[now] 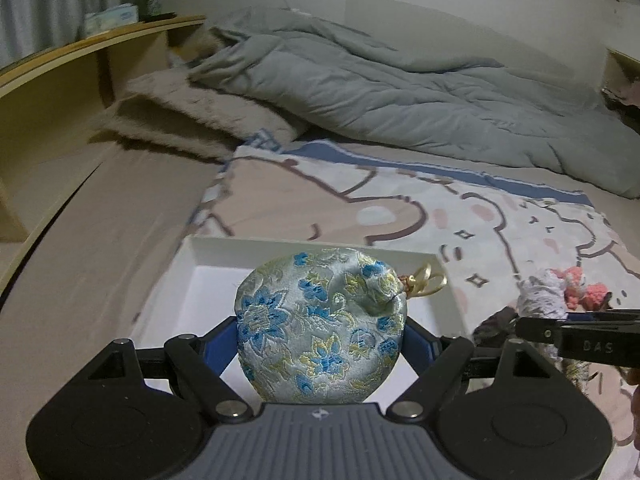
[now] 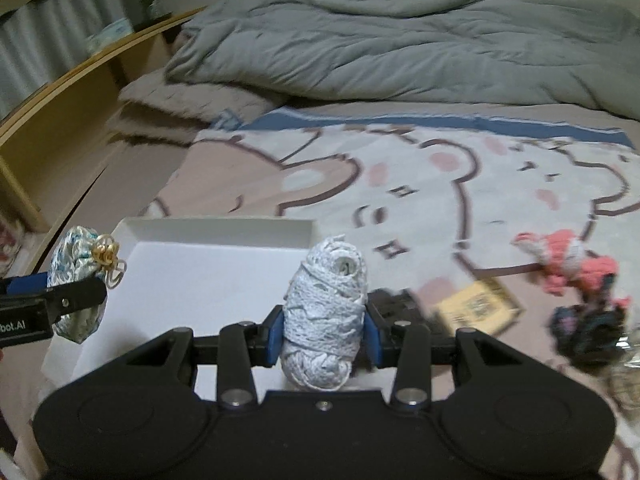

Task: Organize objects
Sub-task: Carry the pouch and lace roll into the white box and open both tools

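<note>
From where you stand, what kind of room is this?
Most likely a bedroom: a rumpled grey duvet lies over a bed spread with a cartoon blanket, beside a wooden shelf.

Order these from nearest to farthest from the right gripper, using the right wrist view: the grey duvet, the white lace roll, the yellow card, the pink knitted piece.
1. White lace roll: clamped in the right gripper.
2. Yellow card: on the blanket, just right of the fingers.
3. Pink knitted piece: farther right.
4. Grey duvet: at the far end of the bed.
</note>
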`<move>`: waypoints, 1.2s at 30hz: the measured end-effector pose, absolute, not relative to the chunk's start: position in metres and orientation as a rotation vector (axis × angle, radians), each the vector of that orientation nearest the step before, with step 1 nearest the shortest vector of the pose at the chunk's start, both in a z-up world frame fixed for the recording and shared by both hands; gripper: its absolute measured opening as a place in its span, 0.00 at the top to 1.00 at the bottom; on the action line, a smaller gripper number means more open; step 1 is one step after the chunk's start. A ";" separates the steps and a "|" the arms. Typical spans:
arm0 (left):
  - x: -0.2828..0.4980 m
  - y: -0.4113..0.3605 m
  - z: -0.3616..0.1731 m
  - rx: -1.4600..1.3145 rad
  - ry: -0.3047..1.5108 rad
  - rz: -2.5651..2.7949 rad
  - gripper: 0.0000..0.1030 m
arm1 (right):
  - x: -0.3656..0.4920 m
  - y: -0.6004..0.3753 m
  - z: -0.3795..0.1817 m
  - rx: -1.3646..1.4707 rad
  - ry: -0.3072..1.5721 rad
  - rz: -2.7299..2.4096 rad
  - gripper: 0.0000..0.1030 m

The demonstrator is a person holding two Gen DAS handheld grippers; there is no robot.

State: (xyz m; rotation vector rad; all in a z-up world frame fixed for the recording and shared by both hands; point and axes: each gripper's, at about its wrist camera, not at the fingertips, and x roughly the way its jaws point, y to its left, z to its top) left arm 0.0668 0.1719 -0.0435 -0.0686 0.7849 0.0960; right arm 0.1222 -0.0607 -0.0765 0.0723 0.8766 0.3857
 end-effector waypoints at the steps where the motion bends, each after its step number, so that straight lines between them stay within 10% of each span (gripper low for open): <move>1: 0.063 0.178 -0.044 -0.070 0.787 0.102 0.19 | 0.121 -0.054 -0.078 0.071 0.881 0.398 0.60; 30: 0.020 0.269 -0.089 -0.061 0.847 0.139 0.18 | 0.073 0.092 -0.119 0.089 1.047 0.609 0.59; 36: 0.021 0.272 -0.083 -0.075 0.837 0.154 0.10 | 0.074 0.094 -0.120 0.132 1.070 0.605 0.42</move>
